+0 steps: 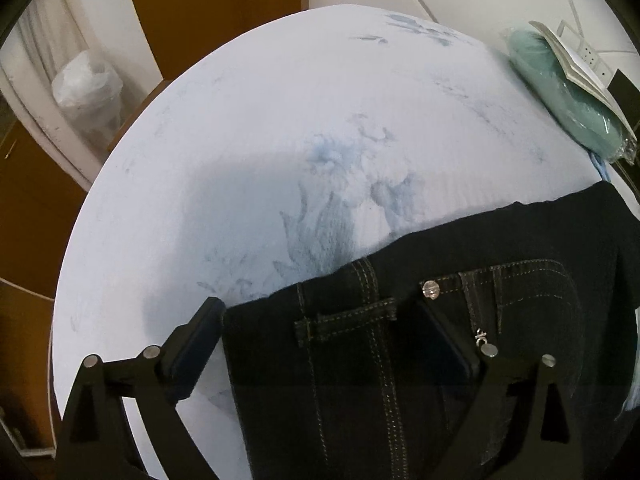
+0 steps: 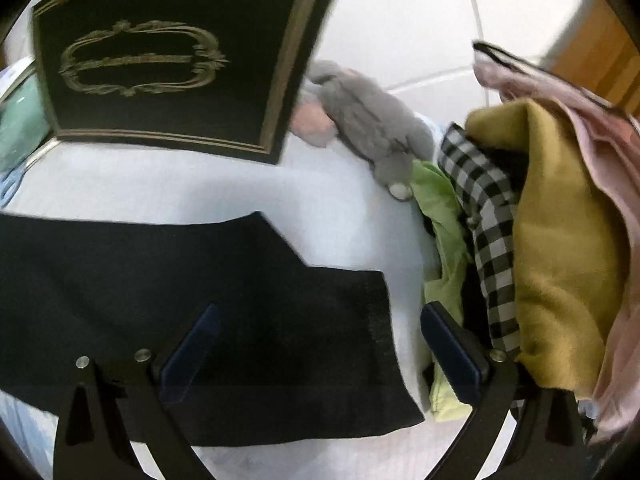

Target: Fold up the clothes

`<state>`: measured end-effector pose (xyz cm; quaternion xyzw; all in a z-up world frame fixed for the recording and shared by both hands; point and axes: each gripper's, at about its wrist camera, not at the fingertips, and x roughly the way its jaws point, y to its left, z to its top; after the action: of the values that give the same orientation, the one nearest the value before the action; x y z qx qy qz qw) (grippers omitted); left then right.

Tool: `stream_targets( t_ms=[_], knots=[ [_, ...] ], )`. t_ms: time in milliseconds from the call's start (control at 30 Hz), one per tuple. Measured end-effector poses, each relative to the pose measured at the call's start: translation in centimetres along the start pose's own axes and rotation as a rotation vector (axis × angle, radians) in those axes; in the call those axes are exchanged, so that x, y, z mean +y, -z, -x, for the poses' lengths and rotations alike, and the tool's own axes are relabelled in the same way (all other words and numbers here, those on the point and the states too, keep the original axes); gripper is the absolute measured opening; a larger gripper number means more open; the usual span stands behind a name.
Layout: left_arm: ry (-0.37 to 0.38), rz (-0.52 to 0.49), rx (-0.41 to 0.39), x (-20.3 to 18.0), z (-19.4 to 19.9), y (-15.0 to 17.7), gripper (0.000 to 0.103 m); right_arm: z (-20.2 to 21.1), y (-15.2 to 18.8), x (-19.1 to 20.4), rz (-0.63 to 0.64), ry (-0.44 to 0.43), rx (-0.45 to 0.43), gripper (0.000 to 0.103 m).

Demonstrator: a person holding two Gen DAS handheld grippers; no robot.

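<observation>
Dark denim jeans (image 1: pixel 420 360) lie flat on a pale blue patterned bedsheet (image 1: pixel 280 140). The left wrist view shows the waistband end with a belt loop, pocket and silver rivets. My left gripper (image 1: pixel 320 320) is open just above the waistband, its jaws spread wide over the belt loop. The right wrist view shows the leg end of the jeans (image 2: pixel 200 300) lying flat, its hem toward the right. My right gripper (image 2: pixel 320 328) is open above the hem, holding nothing.
A pile of clothes (image 2: pixel 540 240) with yellow, checked, green and pink items sits right of the hem. A grey plush toy (image 2: pixel 368 120) and a black box with gold ornament (image 2: pixel 172 56) lie beyond. A teal wrapped bundle (image 1: pixel 572 92) rests at the sheet's far right edge.
</observation>
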<state>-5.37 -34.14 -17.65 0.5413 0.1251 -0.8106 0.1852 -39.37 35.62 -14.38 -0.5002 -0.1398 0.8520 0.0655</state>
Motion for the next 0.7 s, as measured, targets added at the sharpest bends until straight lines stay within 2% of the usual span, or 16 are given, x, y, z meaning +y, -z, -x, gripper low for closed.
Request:
stream_targets(
  t_ms=[133,200,267,333,400,567,700],
  knots=[
    [-0.009,0.004,-0.005,-0.7,0.6,0.1,0.080,0.9,-0.7,0.0,0.032,0.008,-0.037,0.102],
    [-0.009,-0.007,-0.003,-1.2,0.7,0.0,0.067,0.8,-1.1,0.2,0.056,0.019,-0.029,0.102],
    [-0.019,-0.033,-0.004,-1.8,0.9,-0.1,0.064,1.0,-1.3,1.1,0.089,0.021,-0.045,0.103],
    [-0.017,-0.031,-0.002,-1.7,0.9,-0.2,0.065,1.4,-1.3,2.1,0.101,-0.001,-0.068,0.103],
    [-0.008,0.009,0.005,-1.0,0.6,-0.3,0.074,1.9,-0.8,2.9,0.104,-0.008,-0.088,0.102],
    [-0.006,0.029,-0.007,-0.6,0.4,-0.3,0.080,3.5,1.4,4.2,0.104,-0.018,-0.146,0.102],
    [-0.005,0.026,-0.003,-0.4,0.2,-0.7,0.084,2.7,0.3,4.0,0.106,-0.086,-0.138,0.102]
  ],
)
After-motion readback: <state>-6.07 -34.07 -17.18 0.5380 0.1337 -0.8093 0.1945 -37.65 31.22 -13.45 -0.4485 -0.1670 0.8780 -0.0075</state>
